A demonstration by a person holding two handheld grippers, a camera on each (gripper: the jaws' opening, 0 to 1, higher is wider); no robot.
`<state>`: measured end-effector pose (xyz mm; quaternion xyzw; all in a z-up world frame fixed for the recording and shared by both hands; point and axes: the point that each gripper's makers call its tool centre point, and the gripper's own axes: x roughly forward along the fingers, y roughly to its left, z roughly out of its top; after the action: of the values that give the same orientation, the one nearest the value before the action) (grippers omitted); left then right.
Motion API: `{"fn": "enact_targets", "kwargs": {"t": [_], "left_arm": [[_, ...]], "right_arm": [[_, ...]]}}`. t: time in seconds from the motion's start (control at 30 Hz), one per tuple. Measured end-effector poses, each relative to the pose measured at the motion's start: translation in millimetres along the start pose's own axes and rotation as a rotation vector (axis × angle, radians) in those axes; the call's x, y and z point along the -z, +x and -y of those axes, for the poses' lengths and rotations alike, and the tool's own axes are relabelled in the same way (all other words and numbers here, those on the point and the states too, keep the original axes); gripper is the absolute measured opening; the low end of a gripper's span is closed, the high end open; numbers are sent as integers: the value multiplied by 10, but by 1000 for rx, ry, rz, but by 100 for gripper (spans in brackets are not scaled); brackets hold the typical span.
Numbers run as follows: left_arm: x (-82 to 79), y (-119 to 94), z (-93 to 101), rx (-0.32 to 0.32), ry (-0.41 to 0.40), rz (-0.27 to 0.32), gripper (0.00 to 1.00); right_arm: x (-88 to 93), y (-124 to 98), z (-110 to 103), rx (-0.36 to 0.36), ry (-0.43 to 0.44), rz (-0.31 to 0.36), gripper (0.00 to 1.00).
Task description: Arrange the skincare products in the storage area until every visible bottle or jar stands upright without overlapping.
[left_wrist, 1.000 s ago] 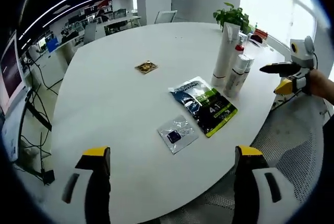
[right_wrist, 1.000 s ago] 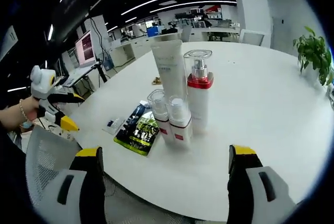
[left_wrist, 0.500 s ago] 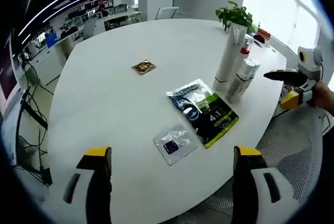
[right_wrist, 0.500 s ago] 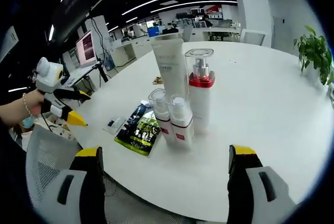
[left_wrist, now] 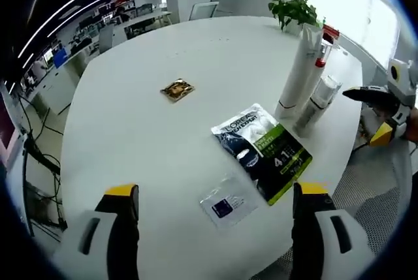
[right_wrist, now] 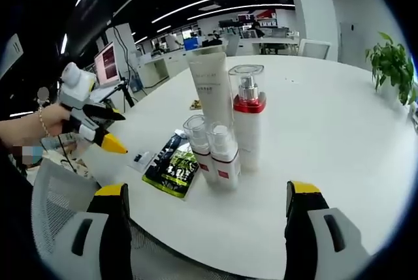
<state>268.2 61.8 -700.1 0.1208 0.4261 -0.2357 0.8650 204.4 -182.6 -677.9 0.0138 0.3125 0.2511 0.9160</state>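
While both hand-held grippers, left [left_wrist: 212, 218] and right [right_wrist: 206, 228], hover wide open holding nothing, the four white skincare bottles [right_wrist: 222, 123] already stand upright, huddled together on the white round desk [right_wrist: 326, 136], probably so nothing overlaps; the dark green sachet [left_wrist: 262, 151] lies flat beside them.

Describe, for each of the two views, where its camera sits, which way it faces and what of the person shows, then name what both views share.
Left gripper view: rides the left claw, open above the white table, facing the green packet, tall tube and right claw.
Right gripper view: rides the right claw, open at the table edge, facing the pump bottle, two small bottles, left claw and person's hand.
Shared: table, packet, tube, bottles.
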Motion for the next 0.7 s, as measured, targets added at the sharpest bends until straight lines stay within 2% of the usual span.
{"fn": "enact_targets", "kwargs": {"t": [0.1, 0.5, 0.57, 0.7], "left_arm": [[-130, 107, -46, -1, -12, -5, 97], [-403, 439, -134, 0, -63, -29, 95], [-421, 505, -140, 5, -64, -54, 93], [-545, 601, -166, 12, -85, -38, 94]], "right_arm": [[-1, -11, 21, 10, 7, 0, 100], [76, 44, 45, 10, 6, -24, 100], [76, 42, 58, 16, 11, -22, 100], [99, 39, 67, 19, 17, -27, 100]]}}
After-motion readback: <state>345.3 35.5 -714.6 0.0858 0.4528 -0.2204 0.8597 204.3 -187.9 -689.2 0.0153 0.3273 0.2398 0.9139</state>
